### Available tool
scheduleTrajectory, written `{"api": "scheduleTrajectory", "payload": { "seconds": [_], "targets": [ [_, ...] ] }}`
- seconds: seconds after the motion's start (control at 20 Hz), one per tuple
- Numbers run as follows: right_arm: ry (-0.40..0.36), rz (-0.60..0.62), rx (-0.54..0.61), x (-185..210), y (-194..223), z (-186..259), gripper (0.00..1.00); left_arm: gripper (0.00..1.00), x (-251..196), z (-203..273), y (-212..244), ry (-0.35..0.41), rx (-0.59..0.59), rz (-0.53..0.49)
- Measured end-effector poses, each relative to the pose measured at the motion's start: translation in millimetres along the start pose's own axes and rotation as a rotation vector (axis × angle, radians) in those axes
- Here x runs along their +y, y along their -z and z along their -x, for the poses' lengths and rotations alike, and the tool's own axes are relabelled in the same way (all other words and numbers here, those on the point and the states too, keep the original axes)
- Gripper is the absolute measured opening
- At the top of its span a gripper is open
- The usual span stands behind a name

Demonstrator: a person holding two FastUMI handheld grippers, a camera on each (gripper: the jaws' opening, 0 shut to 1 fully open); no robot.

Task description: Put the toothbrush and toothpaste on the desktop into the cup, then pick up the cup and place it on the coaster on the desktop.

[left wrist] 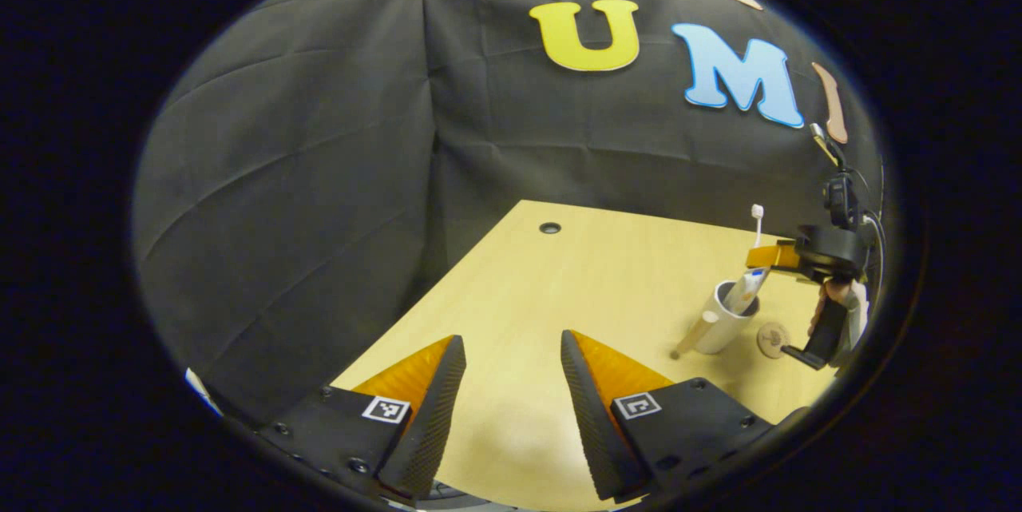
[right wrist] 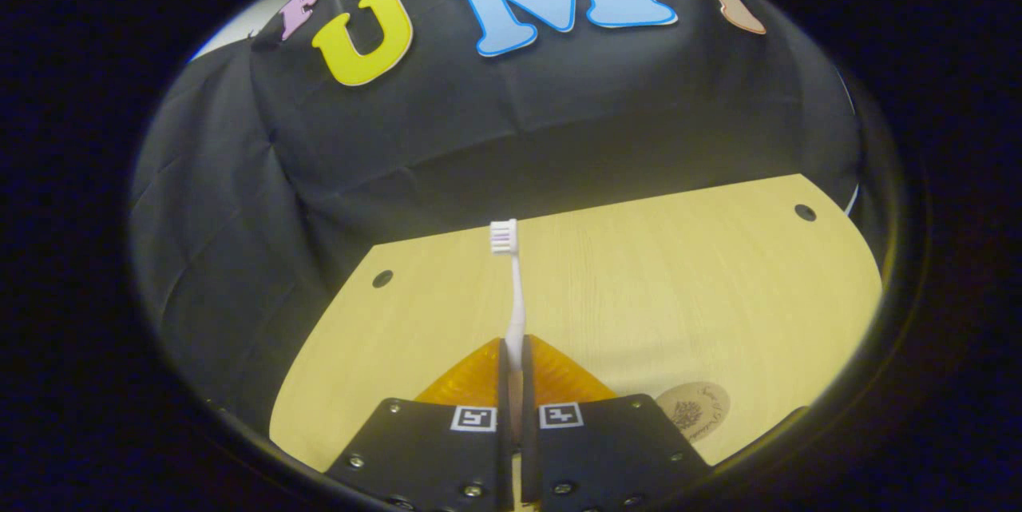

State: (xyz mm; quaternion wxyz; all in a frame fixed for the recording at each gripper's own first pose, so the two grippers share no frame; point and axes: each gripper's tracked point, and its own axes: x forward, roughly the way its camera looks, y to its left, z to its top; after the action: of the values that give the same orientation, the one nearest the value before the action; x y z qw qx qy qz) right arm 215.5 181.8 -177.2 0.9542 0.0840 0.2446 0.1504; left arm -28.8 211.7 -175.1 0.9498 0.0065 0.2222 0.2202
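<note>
My right gripper (right wrist: 511,352) clamps the toothbrush (right wrist: 515,296), bristles up, above the cup (left wrist: 722,320) at four o'clock on the desktop (left wrist: 591,280). Toothpaste (left wrist: 746,288) already stands inside. My left gripper (left wrist: 511,384) waits open and empty. The coaster (right wrist: 693,410), just beside the cup, remains bare.

Dim booth, light from above, soft shadows, fisheye warp at edges, sharp mid-frame.
</note>
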Motion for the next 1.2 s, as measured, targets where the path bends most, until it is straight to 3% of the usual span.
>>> {"api": "scheduleTrajectory", "payload": {
  "seconds": [0.15,0.25,0.65,0.95,1.2],
  "targets": [
    [-0.006,0.037,-0.014,-1.5,8.6,21.2,0.12,0.78,-18.8,-6.0,-1.3,0.034,0.003,-0.006],
    [-0.002,0.058,-0.004,-4.3,20.0,32.9,0.22,0.78,-29.8,-8.7,-2.4,0.063,0.003,-0.009],
    [0.022,0.044,0.045,-28.1,52.1,73.0,0.23,0.78,-91.9,-30.0,-15.0,0.224,0.002,-0.091],
    [0.091,-0.01,0.069,-66.5,68.3,103.8,0.22,0.78,-156.2,-49.6,-8.5,0.462,0.074,-0.167],
    [0.18,-0.108,0.077,-109.9,78.7,128.6,0.22,0.79,-193.5,-55.3,8.0,0.674,0.173,-0.382]
  ]
}}
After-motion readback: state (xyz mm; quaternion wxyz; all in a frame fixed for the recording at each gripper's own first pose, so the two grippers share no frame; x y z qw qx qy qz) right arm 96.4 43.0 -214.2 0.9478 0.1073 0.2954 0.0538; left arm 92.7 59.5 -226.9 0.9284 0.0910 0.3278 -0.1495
